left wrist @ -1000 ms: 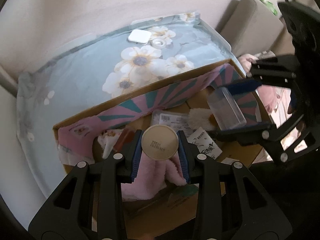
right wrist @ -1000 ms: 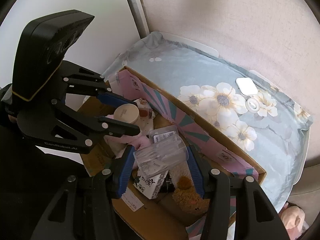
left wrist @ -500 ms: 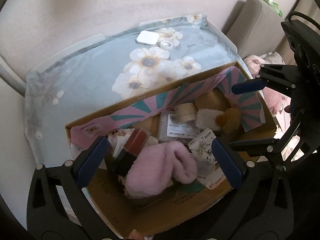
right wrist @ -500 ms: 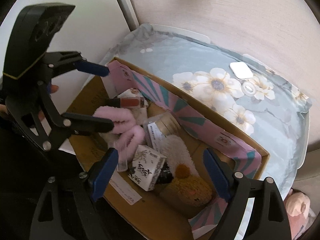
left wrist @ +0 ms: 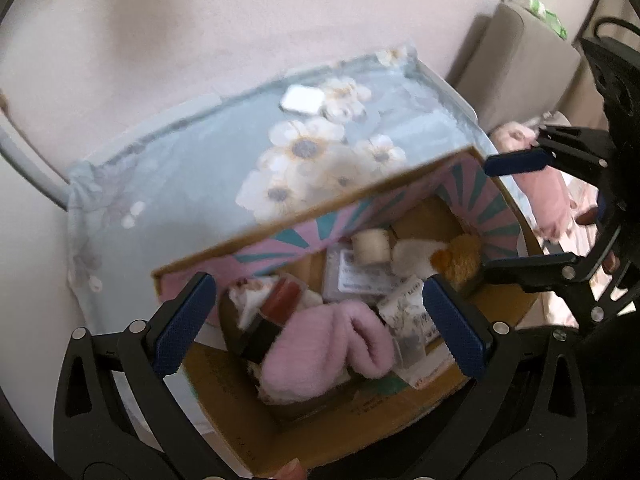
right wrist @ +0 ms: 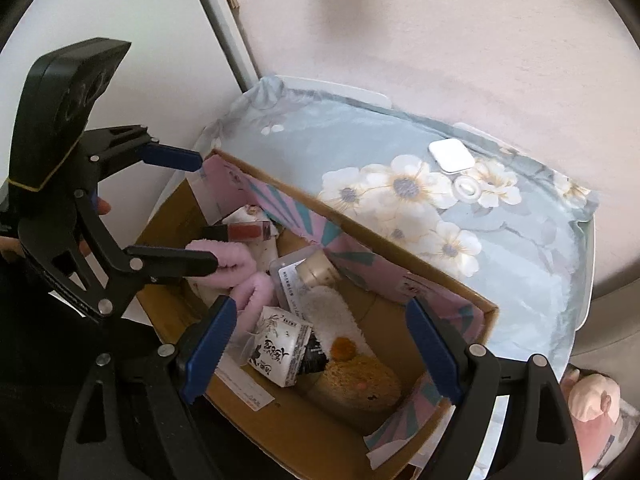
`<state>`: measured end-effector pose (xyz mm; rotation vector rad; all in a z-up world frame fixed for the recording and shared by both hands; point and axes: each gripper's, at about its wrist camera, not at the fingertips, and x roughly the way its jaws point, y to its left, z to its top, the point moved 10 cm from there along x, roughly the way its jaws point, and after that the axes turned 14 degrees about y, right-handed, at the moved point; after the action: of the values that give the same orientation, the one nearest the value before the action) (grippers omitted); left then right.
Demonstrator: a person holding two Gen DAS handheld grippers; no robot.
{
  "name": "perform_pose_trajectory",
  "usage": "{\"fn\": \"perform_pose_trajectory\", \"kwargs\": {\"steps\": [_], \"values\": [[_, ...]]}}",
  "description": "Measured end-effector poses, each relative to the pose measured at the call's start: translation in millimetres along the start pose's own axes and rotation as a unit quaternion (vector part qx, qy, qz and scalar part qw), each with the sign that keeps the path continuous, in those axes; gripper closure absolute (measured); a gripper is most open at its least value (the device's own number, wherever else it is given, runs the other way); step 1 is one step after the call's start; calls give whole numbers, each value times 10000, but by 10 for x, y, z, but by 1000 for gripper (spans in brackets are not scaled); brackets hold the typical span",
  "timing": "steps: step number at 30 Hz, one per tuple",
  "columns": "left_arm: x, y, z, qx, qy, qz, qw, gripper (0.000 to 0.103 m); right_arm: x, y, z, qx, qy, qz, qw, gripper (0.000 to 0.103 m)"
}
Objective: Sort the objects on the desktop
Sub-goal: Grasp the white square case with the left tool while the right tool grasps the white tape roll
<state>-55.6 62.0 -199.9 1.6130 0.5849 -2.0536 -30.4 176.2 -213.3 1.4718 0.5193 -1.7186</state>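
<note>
An open cardboard box point(left wrist: 328, 208) point(right wrist: 448, 284) with a pink and teal lining stands at the near edge of a table with a floral cloth point(left wrist: 192, 184) point(right wrist: 532, 280). Inside lie a pink fluffy band point(left wrist: 324, 348) point(right wrist: 256, 288), a cream jar point(left wrist: 372, 246) point(right wrist: 318, 270), a clear plastic case point(left wrist: 356, 280), a red-brown tube point(right wrist: 244, 231), a white printed carton point(right wrist: 280, 344) and a plush toy point(right wrist: 356, 376). My left gripper point(left wrist: 320, 328) is open and empty above the box. My right gripper point(right wrist: 320, 344) is open and empty above the box too.
A white square case point(left wrist: 302, 99) point(right wrist: 451, 155) and a small round white cap point(right wrist: 466, 188) lie on the cloth at the back near the pink wall. A beige chair point(left wrist: 524, 52) and pink plush items point(right wrist: 596, 404) are to the right of the table.
One second ago my left gripper held the cream jar and my right held the clear case. Both jaws opened, the items now lie in the box, and both grippers have lifted back.
</note>
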Motion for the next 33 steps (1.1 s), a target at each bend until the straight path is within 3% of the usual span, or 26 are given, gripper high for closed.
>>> {"fn": "perform_pose_trajectory", "kwargs": {"steps": [8, 17, 21, 28, 33], "values": [[-190, 159, 247, -35, -312, 378, 9988, 0, -336, -133, 107, 2, -607, -531, 9967, 19], [-354, 264, 846, 278, -618, 795, 9945, 0, -490, -600, 233, 119, -671, -979, 9929, 19], [-297, 270, 1198, 276, -626, 589, 9959, 0, -517, -837, 289, 151, -665, -1015, 9925, 19], [392, 203, 1980, 635, -291, 617, 9957, 0, -327, -1312, 505, -10, -569, -1093, 9924, 19], [1170, 185, 2334, 863, 76, 607, 9944, 4, 266, -1665, 755, -115, -391, -990, 9943, 19]]}}
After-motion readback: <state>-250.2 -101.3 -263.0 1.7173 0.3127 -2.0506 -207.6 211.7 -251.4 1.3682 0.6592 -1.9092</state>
